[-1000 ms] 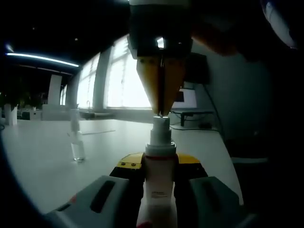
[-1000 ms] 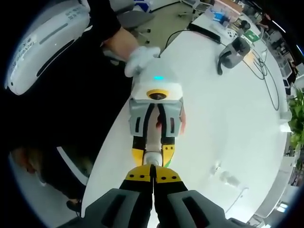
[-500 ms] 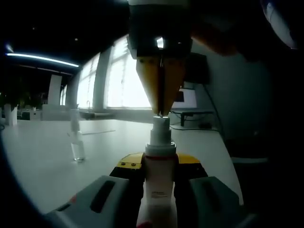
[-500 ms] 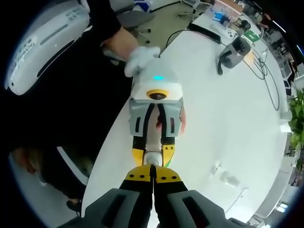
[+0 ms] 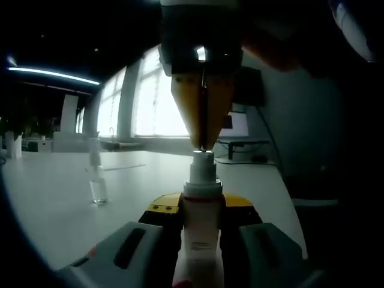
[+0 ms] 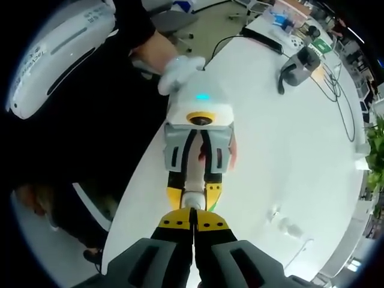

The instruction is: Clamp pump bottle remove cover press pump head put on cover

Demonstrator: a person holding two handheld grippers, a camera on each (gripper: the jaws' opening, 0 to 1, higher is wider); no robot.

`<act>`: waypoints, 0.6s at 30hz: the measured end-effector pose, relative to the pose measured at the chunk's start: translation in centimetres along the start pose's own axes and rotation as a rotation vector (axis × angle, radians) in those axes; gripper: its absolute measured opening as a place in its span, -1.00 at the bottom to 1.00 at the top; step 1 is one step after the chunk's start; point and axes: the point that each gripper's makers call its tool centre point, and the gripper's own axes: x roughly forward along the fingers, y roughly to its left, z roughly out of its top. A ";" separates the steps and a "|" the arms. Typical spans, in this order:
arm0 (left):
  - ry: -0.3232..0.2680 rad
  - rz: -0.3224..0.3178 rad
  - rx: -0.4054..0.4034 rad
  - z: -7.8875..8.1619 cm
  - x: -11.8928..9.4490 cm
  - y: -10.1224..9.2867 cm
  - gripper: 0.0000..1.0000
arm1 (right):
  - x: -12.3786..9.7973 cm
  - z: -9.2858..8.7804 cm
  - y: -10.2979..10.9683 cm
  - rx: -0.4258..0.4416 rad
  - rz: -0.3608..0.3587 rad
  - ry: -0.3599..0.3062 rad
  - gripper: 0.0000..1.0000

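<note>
Since a second ago the right gripper [image 5: 202,144] has shifted slightly at the pump head; in the right gripper view the scene has slid a touch, so the camera moved, not the table things. The white plastic pump bottle [image 5: 201,231] stands upright at 6 o'clock in the left gripper view, clamped around its body by the left gripper [image 5: 201,207]. Its white pump head [image 5: 202,157] sits directly under the right gripper's yellow tips, which are closed together and touching its top. The clear plastic cover [image 5: 96,180] stands on the white table [image 5: 54,204] at 9 o'clock, well apart. Risk, as I judge it: the narrow closed tips could slide off the small head if the press runs off-axis, tilting the bottle in its clamp or spraying sideways
</note>
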 end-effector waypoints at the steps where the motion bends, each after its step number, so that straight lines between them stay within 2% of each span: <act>1: 0.000 0.000 0.000 0.0 0.0 0.0 -0.72 | 0.1 0.0 0.0 -0.005 0.002 0.001 -1.00; 6: 0.000 -0.001 0.000 0.0 0.0 -0.1 -0.72 | 0.3 0.0 0.0 -0.016 0.010 0.010 -1.00; 13: 0.000 0.000 0.001 0.0 0.0 -0.1 -0.72 | -0.4 -0.1 0.0 0.016 0.004 -0.020 -1.00; 18: 0.000 0.001 0.000 0.0 0.0 -0.2 -0.72 | -0.5 0.0 0.0 0.000 -0.009 -0.018 -1.00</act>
